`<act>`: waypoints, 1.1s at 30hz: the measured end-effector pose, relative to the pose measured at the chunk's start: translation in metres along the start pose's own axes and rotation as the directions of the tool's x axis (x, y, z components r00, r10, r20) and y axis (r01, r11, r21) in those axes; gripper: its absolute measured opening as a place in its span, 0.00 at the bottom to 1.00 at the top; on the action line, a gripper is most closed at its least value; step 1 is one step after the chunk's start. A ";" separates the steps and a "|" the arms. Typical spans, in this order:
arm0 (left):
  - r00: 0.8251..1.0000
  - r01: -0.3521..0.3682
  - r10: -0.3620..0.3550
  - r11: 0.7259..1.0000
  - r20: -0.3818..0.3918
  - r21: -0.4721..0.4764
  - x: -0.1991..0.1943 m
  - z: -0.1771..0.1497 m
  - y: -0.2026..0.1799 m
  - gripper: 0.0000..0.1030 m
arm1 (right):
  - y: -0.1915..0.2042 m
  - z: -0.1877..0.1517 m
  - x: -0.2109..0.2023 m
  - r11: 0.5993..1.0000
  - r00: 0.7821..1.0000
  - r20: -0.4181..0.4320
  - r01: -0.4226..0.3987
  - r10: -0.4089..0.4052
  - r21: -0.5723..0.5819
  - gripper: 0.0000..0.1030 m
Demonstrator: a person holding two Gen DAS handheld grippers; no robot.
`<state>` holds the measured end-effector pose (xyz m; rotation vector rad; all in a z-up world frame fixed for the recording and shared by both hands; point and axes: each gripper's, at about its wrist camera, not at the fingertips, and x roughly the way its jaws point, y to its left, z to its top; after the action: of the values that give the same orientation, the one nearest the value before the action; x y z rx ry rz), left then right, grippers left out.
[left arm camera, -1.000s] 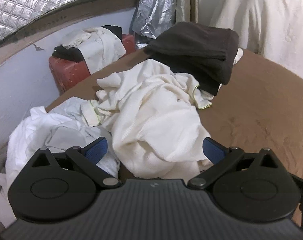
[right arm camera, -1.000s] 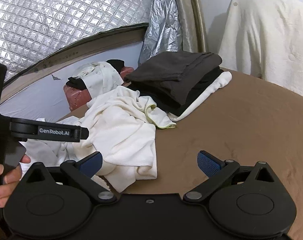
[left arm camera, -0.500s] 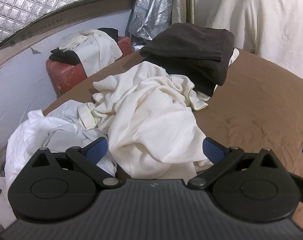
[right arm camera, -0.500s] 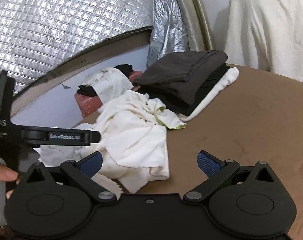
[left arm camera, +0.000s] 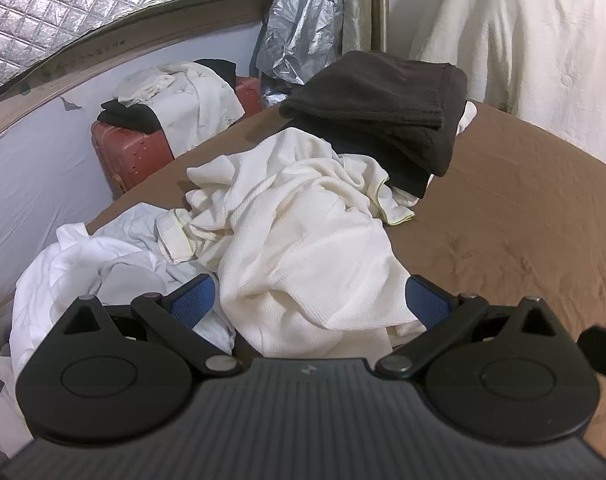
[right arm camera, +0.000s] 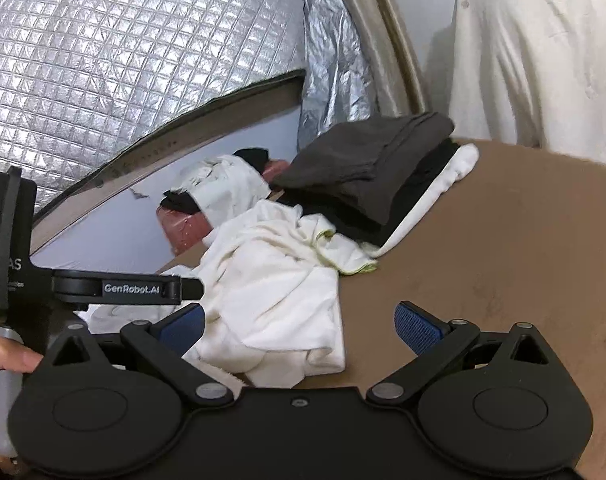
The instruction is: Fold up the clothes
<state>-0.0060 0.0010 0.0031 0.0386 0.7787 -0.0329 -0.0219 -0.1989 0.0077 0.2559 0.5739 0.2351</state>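
Lying between spread left jaws, untouched: cream garment (left arm camera: 303, 256)

Readable text: one brand mark
"GenRobot.AI", white on the black arm of the left tool (right arm camera: 131, 289); cut-off letters "AS" beside it.

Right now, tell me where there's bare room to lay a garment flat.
Free: the brown surface right of the cream garment, below the dark folded stack. Crowded: the left side, where the cream garment meets the white clothes.
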 end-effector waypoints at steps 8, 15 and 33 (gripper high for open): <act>1.000 0.027 -0.027 1.000 0.016 0.003 -0.003 -0.001 -0.003 1.00 | 0.001 0.001 -0.010 0.998 0.996 0.077 0.053 -0.051 -0.032 0.99; 0.999 0.045 -0.045 0.999 0.009 0.013 -0.003 -0.002 -0.008 1.00 | 0.001 -0.001 -0.008 0.998 0.997 0.060 0.050 -0.048 -0.039 0.99; 0.998 0.057 -0.057 0.998 0.007 0.018 -0.003 -0.003 -0.006 1.00 | 0.002 -0.002 -0.005 0.998 0.998 0.035 0.049 -0.047 -0.039 0.99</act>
<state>-0.0100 -0.0049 0.0029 0.0330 0.7716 -0.0942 -0.0276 -0.1976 0.0090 0.2071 0.5409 0.1952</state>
